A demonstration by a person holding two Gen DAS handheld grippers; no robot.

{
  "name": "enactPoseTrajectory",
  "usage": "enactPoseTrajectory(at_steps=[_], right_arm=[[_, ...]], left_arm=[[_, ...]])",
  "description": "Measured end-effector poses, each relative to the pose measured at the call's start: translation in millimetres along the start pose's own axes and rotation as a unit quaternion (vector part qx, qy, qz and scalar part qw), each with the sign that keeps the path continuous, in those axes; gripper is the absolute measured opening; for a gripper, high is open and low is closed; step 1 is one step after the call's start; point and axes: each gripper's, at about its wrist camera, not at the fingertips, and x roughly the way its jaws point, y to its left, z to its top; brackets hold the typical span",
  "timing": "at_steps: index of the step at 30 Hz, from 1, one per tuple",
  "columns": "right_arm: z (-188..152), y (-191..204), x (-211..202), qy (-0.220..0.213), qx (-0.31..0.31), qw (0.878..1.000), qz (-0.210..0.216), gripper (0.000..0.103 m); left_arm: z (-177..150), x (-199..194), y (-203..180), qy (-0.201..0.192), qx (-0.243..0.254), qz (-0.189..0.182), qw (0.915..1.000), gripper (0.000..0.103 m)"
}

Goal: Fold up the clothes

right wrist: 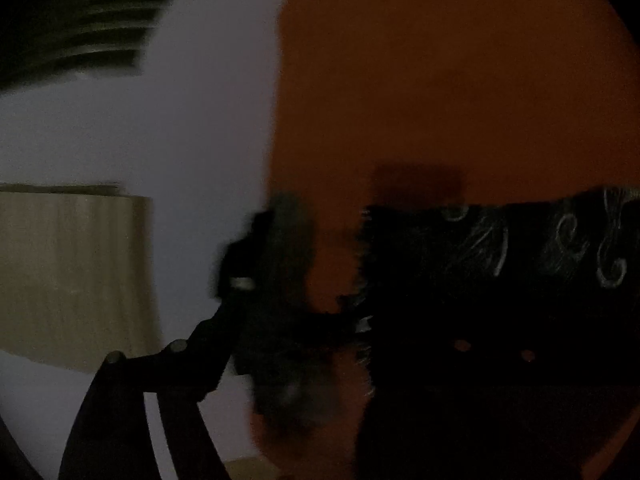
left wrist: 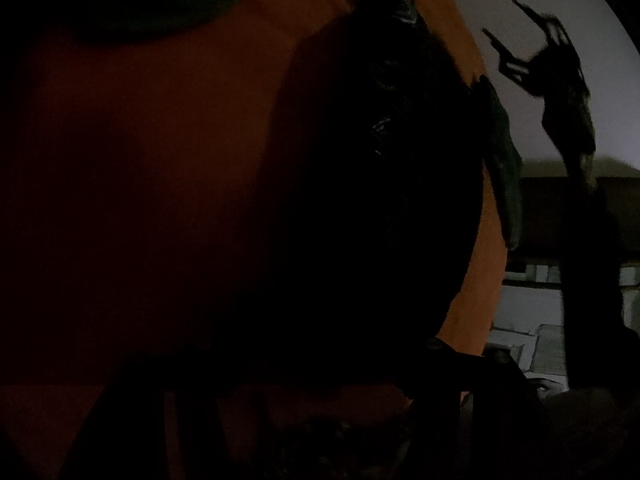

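Left wrist view: very dark. An orange garment (left wrist: 160, 152) fills the left and centre, a black patterned cloth (left wrist: 380, 160) hanging over it. The left gripper (left wrist: 460, 216) is mostly buried; whether it grips cannot be told. A pale wall (left wrist: 500, 0) shows upper right.

Right wrist view: blurred. The right gripper (right wrist: 320, 280) stands against the orange garment (right wrist: 440, 80); its hold cannot be told. A pale wall (right wrist: 180, 140) and a wooden panel (right wrist: 72, 272) lie left.

Orange cloth (right wrist: 440, 80) fills most of both views, plain, no print. Black fabric (right wrist: 500, 280) over it carries pale grey swirl and curl motifs (right wrist: 612, 268). Wall (right wrist: 180, 140) reads pale lilac-grey. Cabinet (right wrist: 72, 272) is light tan wood grain. Claw (right wrist: 304, 300) hardware is black.
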Motion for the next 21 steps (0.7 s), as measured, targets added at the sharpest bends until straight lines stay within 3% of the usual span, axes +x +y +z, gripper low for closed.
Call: enactPoseTrajectory(at_steps=[1,2,5,8,12,13,14,18,19,20,21], right_arm=[[-8,-1,-12,0.001,-0.014,1.0,0.011,0.077],[-21,-3,-28,0.002,-0.036,0.999,-0.004,0.077],[-70,-26,-71,-0.003,-0.087,0.993,-0.081,0.077],[-134,-73,-97,0.0,-0.094,0.988,-0.123,0.077],[-231,-137,-97,0.05,-0.024,0.995,-0.084,0.077],[-255,-149,-94,0.063,-0.006,0.996,-0.069,0.077],[-277,-154,-94,0.067,-0.004,0.996,-0.058,0.077],[-334,-148,-74,0.088,-0.045,0.993,-0.058,0.077],[-343,-140,-68,0.092,-0.073,0.99,-0.074,0.077],[-354,-126,-63,0.084,-0.133,0.98,-0.122,0.077],[-365,-112,-57,0.075,-0.193,0.963,-0.17,0.077]], left_arm=[[1,-1,0,0.0,-0.002,-0.004,1.0,0.058],[3,-2,0,0.001,-0.004,-0.006,1.0,0.058],[10,1,1,0.009,-0.008,-0.009,0.9999,0.058],[15,2,1,0.027,-0.003,-0.002,0.9996,0.058],[21,9,-9,0.05,0.014,0.013,0.9986,0.059],[23,14,-15,0.053,0.019,0.016,0.9983,0.064],[25,18,-17,0.057,0.022,0.021,0.9979,0.067],[27,30,-30,0.058,0.041,0.021,0.9973,0.065],[26,30,-34,0.055,0.047,0.014,0.9973,0.057],[26,31,-39,0.052,0.054,0.007,0.9972,0.046],[26,28,-43,0.05,0.054,-0.012,0.9972,0.045]])
